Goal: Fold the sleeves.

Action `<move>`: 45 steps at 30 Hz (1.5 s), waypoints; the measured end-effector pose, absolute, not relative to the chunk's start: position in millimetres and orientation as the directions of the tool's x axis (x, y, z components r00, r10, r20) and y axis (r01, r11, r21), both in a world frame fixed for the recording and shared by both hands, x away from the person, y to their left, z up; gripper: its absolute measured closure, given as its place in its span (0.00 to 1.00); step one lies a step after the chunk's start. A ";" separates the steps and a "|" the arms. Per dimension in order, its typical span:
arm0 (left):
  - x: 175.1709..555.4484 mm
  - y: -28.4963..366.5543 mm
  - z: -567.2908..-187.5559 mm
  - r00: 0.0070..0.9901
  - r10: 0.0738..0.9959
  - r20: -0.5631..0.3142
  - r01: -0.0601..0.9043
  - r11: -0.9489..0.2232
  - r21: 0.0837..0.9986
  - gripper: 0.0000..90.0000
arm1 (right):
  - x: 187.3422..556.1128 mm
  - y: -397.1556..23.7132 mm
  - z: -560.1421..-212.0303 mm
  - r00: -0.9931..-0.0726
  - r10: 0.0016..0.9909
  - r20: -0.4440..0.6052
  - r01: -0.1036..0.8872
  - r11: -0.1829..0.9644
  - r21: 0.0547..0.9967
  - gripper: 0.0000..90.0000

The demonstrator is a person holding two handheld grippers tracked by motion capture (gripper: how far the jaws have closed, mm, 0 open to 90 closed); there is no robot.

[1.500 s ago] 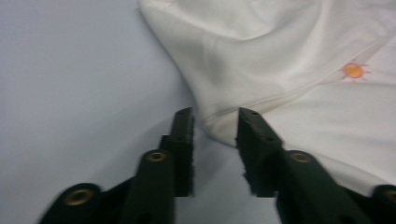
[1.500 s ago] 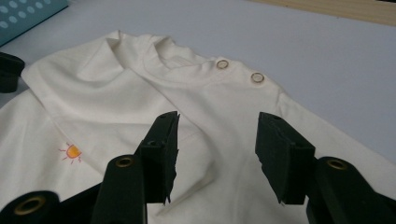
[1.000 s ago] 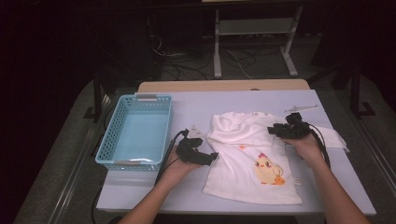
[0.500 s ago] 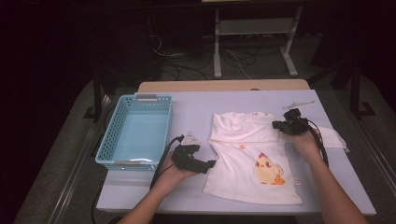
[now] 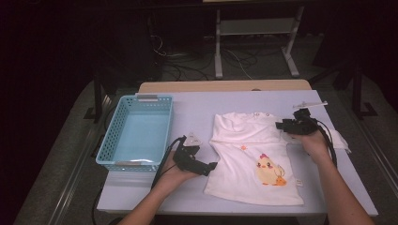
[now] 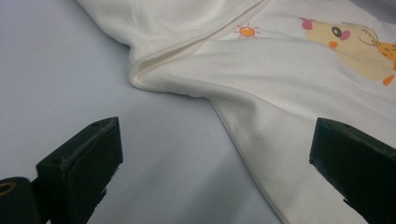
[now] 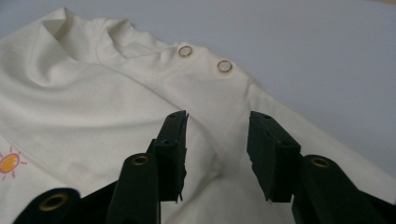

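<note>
- White T-shirt is lying flat on the surface, right of the basket.
- Left hand-held gripper, just opening, is hovering released at its left edge.
- Right hand-held gripper, reopening partway, is straddling the right shoulder, gripping nothing.
- Probably mid-fold; next, pinching both sides.

text: we read none | shirt: we see a chick print and small sun, no words | label: too small

Bare forearms; each black tool trails a black cable, brass-ringed screw holes along its jaws.
</note>
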State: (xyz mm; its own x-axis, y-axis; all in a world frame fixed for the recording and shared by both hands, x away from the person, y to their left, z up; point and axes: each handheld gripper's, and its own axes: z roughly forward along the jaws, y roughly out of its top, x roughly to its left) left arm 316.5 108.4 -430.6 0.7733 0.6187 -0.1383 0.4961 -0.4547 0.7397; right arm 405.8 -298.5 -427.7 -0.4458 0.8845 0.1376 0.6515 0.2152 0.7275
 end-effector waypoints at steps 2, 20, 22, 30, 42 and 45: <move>316.4 108.5 -430.1 0.780 0.611 -0.132 0.485 -0.459 0.744 0.01 | 404.0 -305.5 -423.6 -0.434 0.891 0.132 0.644 0.205 0.737 0.56; 317.4 104.4 -432.7 0.800 0.583 -0.144 0.479 -0.476 0.738 0.00 | 410.3 -376.1 -428.7 -0.273 0.952 0.137 0.691 0.095 0.717 0.54; 317.5 104.1 -433.1 0.802 0.580 -0.142 0.478 -0.482 0.734 0.00 | 414.1 -377.0 -431.9 -0.272 0.953 0.133 0.696 0.099 0.711 0.55; 317.9 104.2 -433.5 0.801 0.582 -0.140 0.480 -0.484 0.731 0.00 | 425.1 -380.2 -449.1 -0.255 0.958 0.129 0.729 0.103 0.676 0.58; 318.1 104.6 -433.1 0.798 0.585 -0.141 0.482 -0.480 0.733 0.00 | 420.8 -384.9 -451.9 -0.285 0.946 0.154 0.742 0.116 0.660 0.93; 317.9 104.4 -433.1 0.800 0.584 -0.140 0.479 -0.480 0.735 0.00 | 420.5 -385.0 -451.5 -0.291 0.944 0.158 0.743 0.118 0.658 0.95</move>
